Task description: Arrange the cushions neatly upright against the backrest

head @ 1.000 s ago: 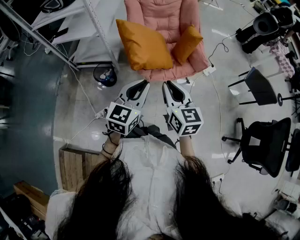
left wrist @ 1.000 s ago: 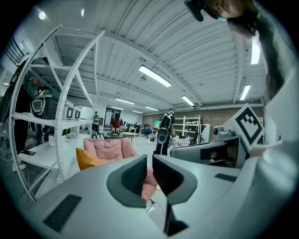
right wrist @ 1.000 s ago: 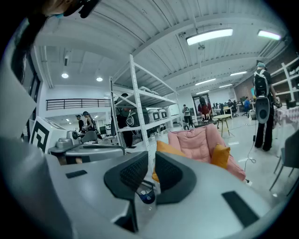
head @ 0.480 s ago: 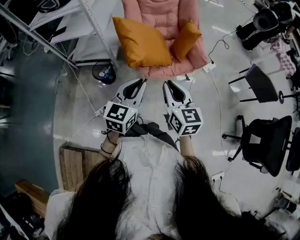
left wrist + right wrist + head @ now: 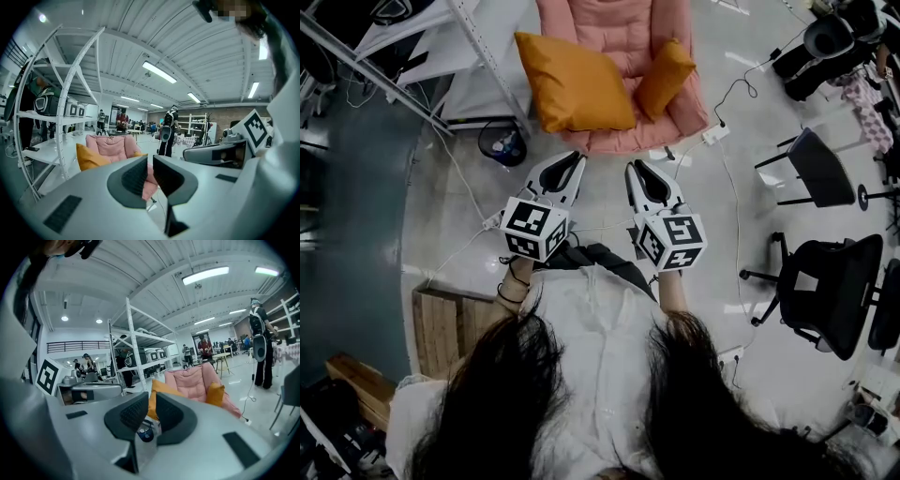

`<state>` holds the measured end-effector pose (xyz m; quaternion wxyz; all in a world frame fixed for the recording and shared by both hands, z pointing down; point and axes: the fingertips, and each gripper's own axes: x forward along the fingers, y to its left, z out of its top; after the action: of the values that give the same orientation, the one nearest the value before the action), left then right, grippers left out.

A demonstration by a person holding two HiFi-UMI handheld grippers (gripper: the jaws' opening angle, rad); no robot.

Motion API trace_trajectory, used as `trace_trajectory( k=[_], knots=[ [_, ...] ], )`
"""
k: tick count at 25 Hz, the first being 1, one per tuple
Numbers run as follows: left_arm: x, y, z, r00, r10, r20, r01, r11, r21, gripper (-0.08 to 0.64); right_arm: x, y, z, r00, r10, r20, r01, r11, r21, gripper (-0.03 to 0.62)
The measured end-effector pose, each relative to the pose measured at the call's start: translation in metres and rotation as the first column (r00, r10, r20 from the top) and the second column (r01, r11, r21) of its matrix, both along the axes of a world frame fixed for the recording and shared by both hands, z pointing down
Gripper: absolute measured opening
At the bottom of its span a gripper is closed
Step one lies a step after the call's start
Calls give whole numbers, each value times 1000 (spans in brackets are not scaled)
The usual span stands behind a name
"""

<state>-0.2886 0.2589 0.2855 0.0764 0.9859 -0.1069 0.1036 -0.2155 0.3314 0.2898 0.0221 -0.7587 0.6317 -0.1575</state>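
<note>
A pink armchair (image 5: 623, 37) stands ahead on the floor. A large orange cushion (image 5: 572, 82) lies slanted over its left arm, and a small orange cushion (image 5: 666, 77) leans at the seat's right side. My left gripper (image 5: 565, 161) and right gripper (image 5: 636, 169) are held side by side short of the chair's front edge, both shut with nothing in them. In the left gripper view the jaws of the left gripper (image 5: 150, 173) meet in front of the chair (image 5: 110, 146) and the large cushion (image 5: 89, 158). The right gripper (image 5: 152, 414) partly hides the large cushion (image 5: 159, 386); the small cushion (image 5: 215, 393) shows.
A white shelf rack (image 5: 483, 47) stands left of the chair, with a round blue object (image 5: 502, 142) at its foot. A power strip and cable (image 5: 713, 134) lie to the right. Office chairs (image 5: 825, 291) stand farther right, and a wooden crate (image 5: 441, 328) is behind on the left. A person (image 5: 168, 131) stands far off.
Both grippers have edged forward toward the armchair, the left one drifting slightly left. The chair and cushions sit a little higher in the head view. Both stay shut.
</note>
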Motion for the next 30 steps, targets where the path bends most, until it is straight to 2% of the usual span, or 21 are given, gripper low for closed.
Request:
trace_trajectory(
  k=[9,19,24,30],
  knots=[
    [12,20,12,999,-13,30,13,1000,4,29,13,14,20,998,-34,44,34,999,-4,61],
    [27,-2,13,998,-25,61,24,999,23,29,35,-2,31,996,-25,91,24,1000,7,61],
    [51,-32,21,996,-15,84,12,999,32,29,59,-26,36,996,-16,88,16,1000,-6,61],
    [93,-92,21,995,-20,94,16,999,47,29,105,-75,41,997,5,82,-2,999,-39,61]
  ],
)
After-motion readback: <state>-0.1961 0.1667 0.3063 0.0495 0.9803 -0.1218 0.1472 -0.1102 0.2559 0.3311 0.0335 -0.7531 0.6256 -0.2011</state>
